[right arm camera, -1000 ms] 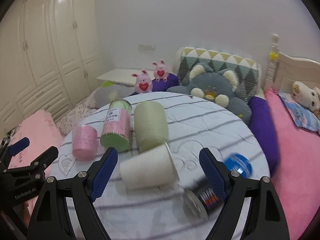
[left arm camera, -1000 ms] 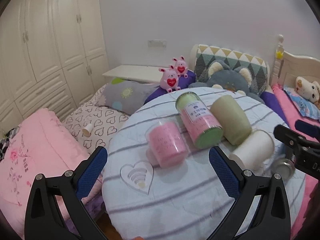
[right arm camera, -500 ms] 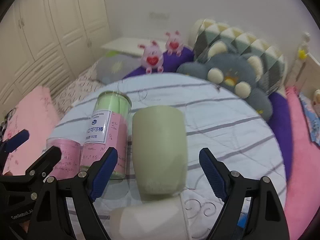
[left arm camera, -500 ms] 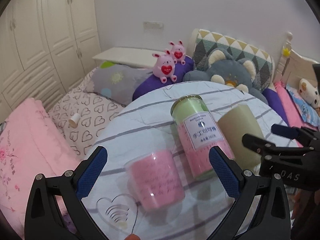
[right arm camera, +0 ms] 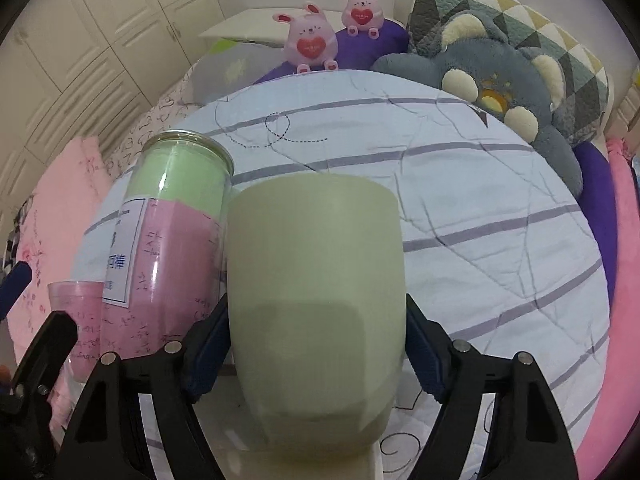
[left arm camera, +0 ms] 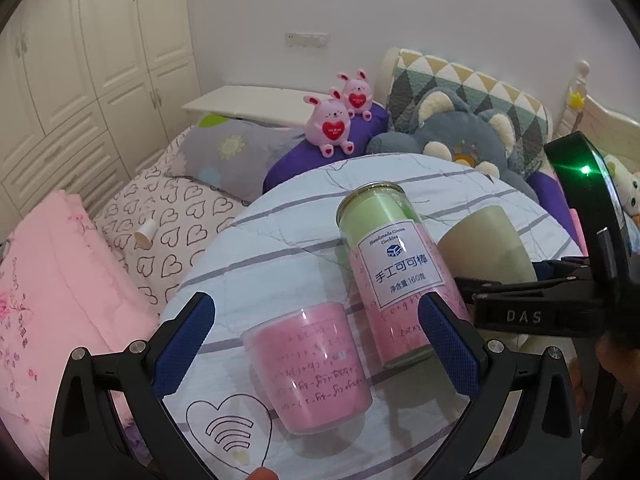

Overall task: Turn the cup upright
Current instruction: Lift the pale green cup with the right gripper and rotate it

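An olive green cup (right arm camera: 316, 304) lies on its side on the striped round table, base pointing away. My right gripper (right arm camera: 316, 340) is open with a blue pad on each side of the cup's body, close to it. The cup also shows in the left wrist view (left arm camera: 486, 244), partly behind the right gripper's frame. A pink cup (left arm camera: 310, 364) lies on its side between the fingers of my open left gripper (left arm camera: 312, 340), which hovers just in front of it. A white cup's edge (right arm camera: 320, 464) shows at the bottom.
A tall clear canister (left arm camera: 394, 272) with green and pink filling lies between the pink cup and the green cup, touching the green one. Plush toys (right arm camera: 308, 44) and pillows (left arm camera: 236, 156) ring the far table (right arm camera: 480, 184) edge. A pink quilt (left arm camera: 48, 280) lies left.
Both grippers have moved forward and lower. The right one has passed the white cup and now straddles the green cup. The left one has closed in on the pink cup.
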Available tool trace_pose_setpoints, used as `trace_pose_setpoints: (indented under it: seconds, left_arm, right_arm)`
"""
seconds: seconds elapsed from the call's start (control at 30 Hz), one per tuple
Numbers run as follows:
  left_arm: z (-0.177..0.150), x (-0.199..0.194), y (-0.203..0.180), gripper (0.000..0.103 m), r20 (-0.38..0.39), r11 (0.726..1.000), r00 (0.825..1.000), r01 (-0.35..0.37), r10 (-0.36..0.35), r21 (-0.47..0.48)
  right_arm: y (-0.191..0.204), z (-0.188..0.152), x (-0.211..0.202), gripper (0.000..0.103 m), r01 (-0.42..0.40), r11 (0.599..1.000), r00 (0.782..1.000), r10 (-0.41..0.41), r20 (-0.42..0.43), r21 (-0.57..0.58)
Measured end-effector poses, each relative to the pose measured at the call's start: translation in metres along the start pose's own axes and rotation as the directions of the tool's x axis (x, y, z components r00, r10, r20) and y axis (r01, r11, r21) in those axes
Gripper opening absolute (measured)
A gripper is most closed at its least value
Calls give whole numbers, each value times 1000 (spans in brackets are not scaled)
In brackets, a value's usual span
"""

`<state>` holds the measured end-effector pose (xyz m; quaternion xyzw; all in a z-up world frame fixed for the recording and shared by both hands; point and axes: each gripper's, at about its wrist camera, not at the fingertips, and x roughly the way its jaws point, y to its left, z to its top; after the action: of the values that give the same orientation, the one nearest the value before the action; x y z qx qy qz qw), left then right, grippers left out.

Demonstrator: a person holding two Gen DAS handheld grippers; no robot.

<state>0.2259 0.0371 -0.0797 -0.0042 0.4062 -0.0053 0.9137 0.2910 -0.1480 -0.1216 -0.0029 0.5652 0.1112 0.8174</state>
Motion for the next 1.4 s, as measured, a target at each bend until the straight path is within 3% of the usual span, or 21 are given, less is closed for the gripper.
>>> trace_pose_setpoints:
  seconds: [0.1, 0.2, 0.43, 0.63, 0.8, 0.93, 1.03, 1.17, 1.3, 1.4]
  left_arm:
    - [0, -5, 0, 103, 9, 1000, 1000, -2, 2, -2]
    - [-1, -12, -2, 103, 13, 1000, 1000, 2, -2, -1]
    - [-3, -47, 1, 103, 69, 1000, 998, 13, -13, -6]
    - [-18, -85, 5, 103, 124, 1000, 992, 15, -15, 2]
    - [-41, -114, 12, 103, 148, 999, 989, 23, -27, 30]
    - [-65, -139, 24, 103, 164, 998, 986, 29, -36, 47]
    - [-81, -147, 31, 103, 150, 997, 988, 28, -37, 65]
    - [-95, -144, 36, 103, 113, 997, 993, 11, -20, 72]
    - [-104, -131, 41, 103, 56, 997, 998, 12, -16, 71]
    - [-105, -124, 45, 103, 37, 999, 999, 0, -2, 52]
  right_arm:
    - [-3, 0, -6, 79, -7, 1000, 1000, 7, 19, 18]
    - [-1, -3, -24, 79, 58, 998, 995, -59, 77, 12]
    - [13, -14, -82, 79, 121, 993, 974, -116, 194, -12]
    - [36, -33, -115, 79, 123, 991, 963, -106, 248, -54]
    - [53, -68, -135, 79, 95, 991, 961, -68, 267, -92]
    - [61, -100, -148, 79, 55, 991, 970, -25, 240, -120]
    - [64, -117, -144, 79, 45, 990, 985, -21, 174, -134]
    - [64, -126, -110, 79, -20, 992, 999, 24, 34, -128]
    - [70, -124, -61, 79, -104, 988, 991, 94, -91, -113]
    - [75, -116, -43, 79, -123, 986, 990, 114, -86, -112]
